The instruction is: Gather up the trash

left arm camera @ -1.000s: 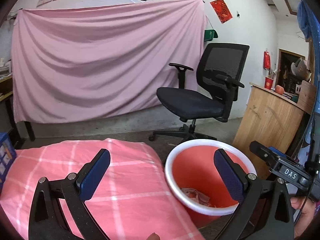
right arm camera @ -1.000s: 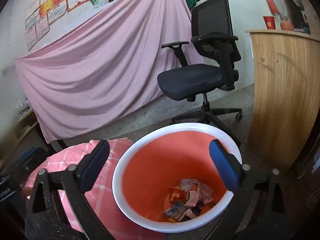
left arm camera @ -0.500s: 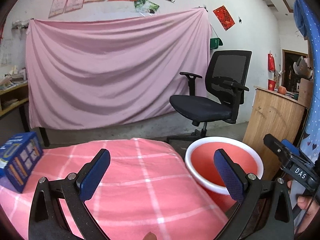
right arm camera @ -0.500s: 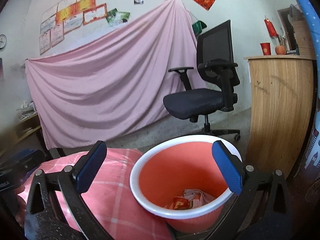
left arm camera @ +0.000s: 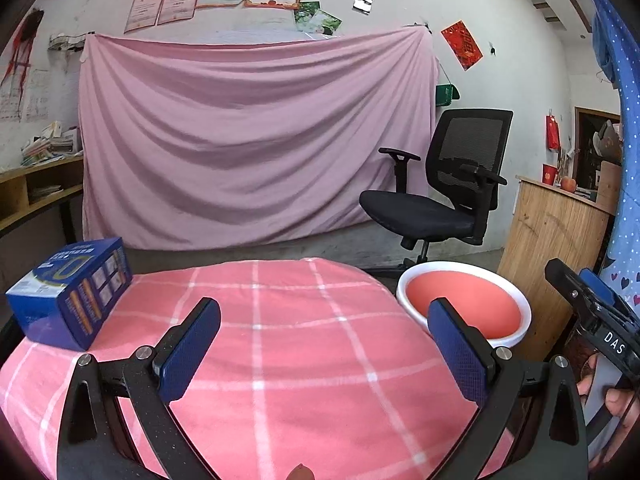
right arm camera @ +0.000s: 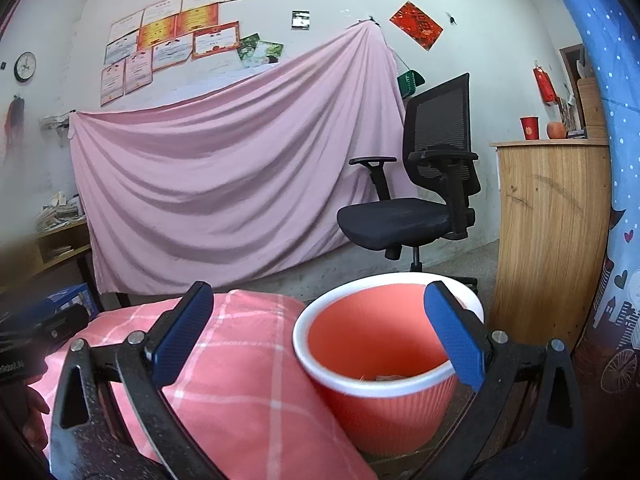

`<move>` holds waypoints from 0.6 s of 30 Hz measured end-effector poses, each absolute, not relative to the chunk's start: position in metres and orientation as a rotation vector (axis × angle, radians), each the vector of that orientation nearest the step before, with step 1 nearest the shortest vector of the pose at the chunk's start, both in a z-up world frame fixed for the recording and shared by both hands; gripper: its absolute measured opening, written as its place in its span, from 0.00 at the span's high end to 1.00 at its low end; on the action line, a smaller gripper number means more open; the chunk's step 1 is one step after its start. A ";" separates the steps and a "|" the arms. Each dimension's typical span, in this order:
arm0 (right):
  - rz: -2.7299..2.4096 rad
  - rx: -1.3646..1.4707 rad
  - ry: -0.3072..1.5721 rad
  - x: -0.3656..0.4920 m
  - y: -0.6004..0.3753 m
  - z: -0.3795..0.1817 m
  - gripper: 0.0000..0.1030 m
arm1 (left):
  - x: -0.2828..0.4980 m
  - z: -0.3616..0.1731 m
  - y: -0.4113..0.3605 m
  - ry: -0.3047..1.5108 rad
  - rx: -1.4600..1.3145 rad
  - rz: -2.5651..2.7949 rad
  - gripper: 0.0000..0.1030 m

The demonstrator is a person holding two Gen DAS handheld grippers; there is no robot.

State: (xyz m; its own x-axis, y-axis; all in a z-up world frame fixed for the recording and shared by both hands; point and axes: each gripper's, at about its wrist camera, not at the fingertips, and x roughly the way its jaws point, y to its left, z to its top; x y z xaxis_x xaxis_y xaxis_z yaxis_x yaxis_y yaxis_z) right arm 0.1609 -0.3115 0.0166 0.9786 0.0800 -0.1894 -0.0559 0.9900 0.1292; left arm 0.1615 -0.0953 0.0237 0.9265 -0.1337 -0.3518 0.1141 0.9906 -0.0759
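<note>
Hovering above the pink checked cloth (left arm camera: 304, 360), the left gripper (left arm camera: 326, 354) has its jaws spread wide with nothing between the blue pads (left arm camera: 188, 354). The bin (left arm camera: 464, 304) serves as the landmark: a salmon-coloured bucket with a white rim, standing just off the cloth's right edge. Seen from the left wrist, the left gripper sits to the bin's left, with its right pad overlapping the bin's near rim in the picture (whether it touches cannot be told). A blue box (left arm camera: 70, 294) rests on the cloth, well to the left of the bin, at the cloth's far left edge.

The right gripper (right arm camera: 320, 334) is also spread wide and empty, held near the bin (right arm camera: 384, 360), its right pad (right arm camera: 454, 340) in front of the bin's right rim and its left pad over the cloth (right arm camera: 224, 380). In the right wrist view a small bit of trash (right arm camera: 386, 377) shows low inside the bin, just over the near rim; most of the bin's floor is hidden. No loose trash shows on the cloth in either view.

Behind the bin stands a black office chair (right arm camera: 420, 200), and to the bin's right a wooden counter (right arm camera: 548, 232). A pink sheet (left arm camera: 248, 140) hangs on the wall behind and to the left of the bin. At the right edge of the left wrist view, a hand (left arm camera: 616, 404) grips the other gripper's handle, to the bin's right.
</note>
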 end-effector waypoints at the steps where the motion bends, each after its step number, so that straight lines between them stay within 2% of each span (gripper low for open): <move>1: 0.069 0.123 0.194 0.156 -0.309 0.016 0.00 | 0.158 0.023 -0.093 0.364 -0.054 -0.128 0.02; 18: 0.070 0.071 0.161 0.091 -0.257 0.011 0.00 | 0.100 0.014 -0.059 0.310 -0.065 -0.141 0.02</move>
